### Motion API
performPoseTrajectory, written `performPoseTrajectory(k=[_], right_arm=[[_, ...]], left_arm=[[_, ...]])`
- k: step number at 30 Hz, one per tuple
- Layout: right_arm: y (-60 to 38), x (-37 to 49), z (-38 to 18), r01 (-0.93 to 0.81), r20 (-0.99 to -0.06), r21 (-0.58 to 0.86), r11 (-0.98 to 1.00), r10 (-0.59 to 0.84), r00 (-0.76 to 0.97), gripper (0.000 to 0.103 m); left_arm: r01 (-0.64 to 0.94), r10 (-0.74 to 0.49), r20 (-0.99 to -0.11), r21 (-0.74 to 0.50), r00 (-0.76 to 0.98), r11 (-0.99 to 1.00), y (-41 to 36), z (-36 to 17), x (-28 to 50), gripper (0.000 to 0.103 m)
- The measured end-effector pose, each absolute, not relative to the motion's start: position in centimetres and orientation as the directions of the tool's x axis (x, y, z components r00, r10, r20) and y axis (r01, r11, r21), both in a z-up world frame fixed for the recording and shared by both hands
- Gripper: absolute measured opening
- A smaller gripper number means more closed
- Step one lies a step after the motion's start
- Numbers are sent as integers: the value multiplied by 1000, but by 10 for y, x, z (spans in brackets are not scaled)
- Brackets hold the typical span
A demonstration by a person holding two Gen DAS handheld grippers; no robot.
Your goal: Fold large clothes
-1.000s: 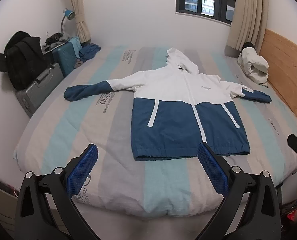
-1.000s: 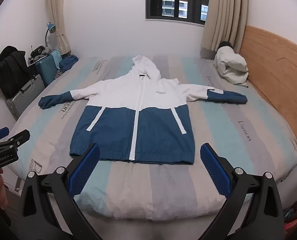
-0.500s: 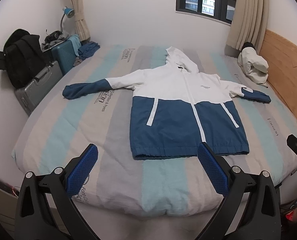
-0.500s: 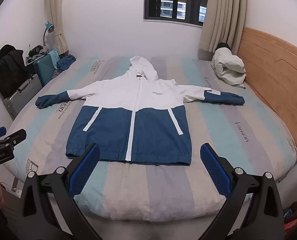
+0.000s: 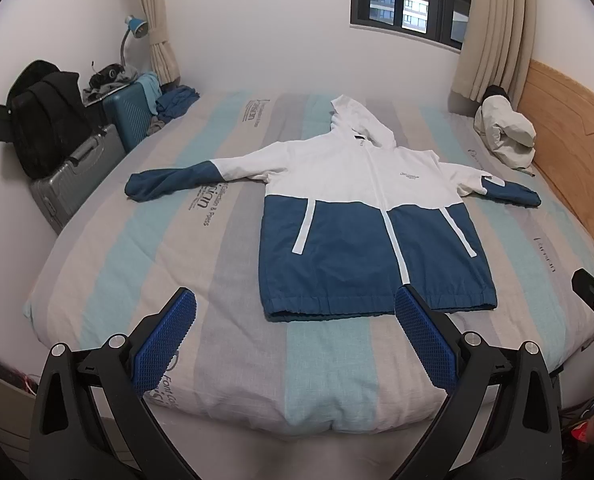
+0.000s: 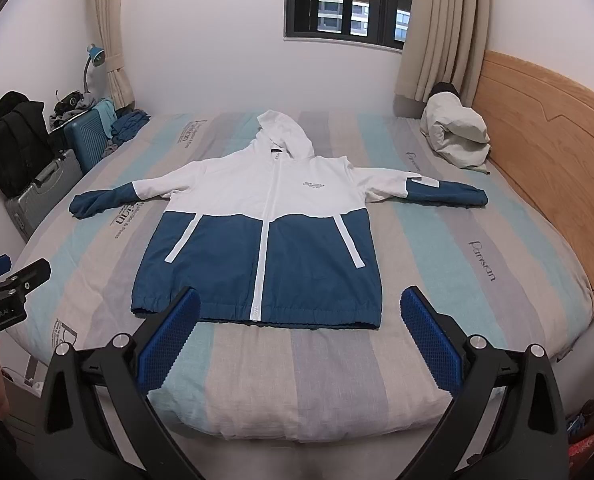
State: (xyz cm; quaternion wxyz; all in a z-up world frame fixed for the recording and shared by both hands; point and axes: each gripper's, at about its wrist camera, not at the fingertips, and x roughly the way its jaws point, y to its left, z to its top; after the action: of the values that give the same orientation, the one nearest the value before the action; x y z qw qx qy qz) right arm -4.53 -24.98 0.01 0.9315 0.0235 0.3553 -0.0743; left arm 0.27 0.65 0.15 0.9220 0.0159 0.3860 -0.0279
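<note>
A white and blue hooded jacket (image 5: 371, 220) lies flat, front up, on the striped bed (image 5: 169, 264), sleeves spread out to both sides and hood toward the far wall. It also shows in the right wrist view (image 6: 265, 232). My left gripper (image 5: 295, 316) is open and empty, held above the bed's near edge, short of the jacket's hem. My right gripper (image 6: 299, 316) is open and empty, also above the near edge, in front of the hem. Each gripper shows at the edge of the other's view.
A bundled cream garment (image 6: 455, 136) lies at the bed's far right by the wooden headboard (image 6: 545, 152). Suitcases (image 5: 77, 176), a black bag (image 5: 43, 128) and a lamp stand left of the bed. A window and curtains are on the far wall.
Both grippers have moved slightly forward and up toward the bed; the jacket sits a little lower in both views. Jaws stay open. The jacket has not moved.
</note>
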Motion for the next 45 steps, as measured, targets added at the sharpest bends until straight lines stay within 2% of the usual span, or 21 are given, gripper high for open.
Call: performPoseTrajectory(k=[36,45], right_arm=[[-250,-43,0,162,-672,3,987,-118,731,96],[-271,-9,1,144,-671,8,990,-102,735,96]], left_arm=[[56,-26,-708,19,706,998,8,1,5,97],[60,-58,-729,-23,682,998,3,1,39,97]])
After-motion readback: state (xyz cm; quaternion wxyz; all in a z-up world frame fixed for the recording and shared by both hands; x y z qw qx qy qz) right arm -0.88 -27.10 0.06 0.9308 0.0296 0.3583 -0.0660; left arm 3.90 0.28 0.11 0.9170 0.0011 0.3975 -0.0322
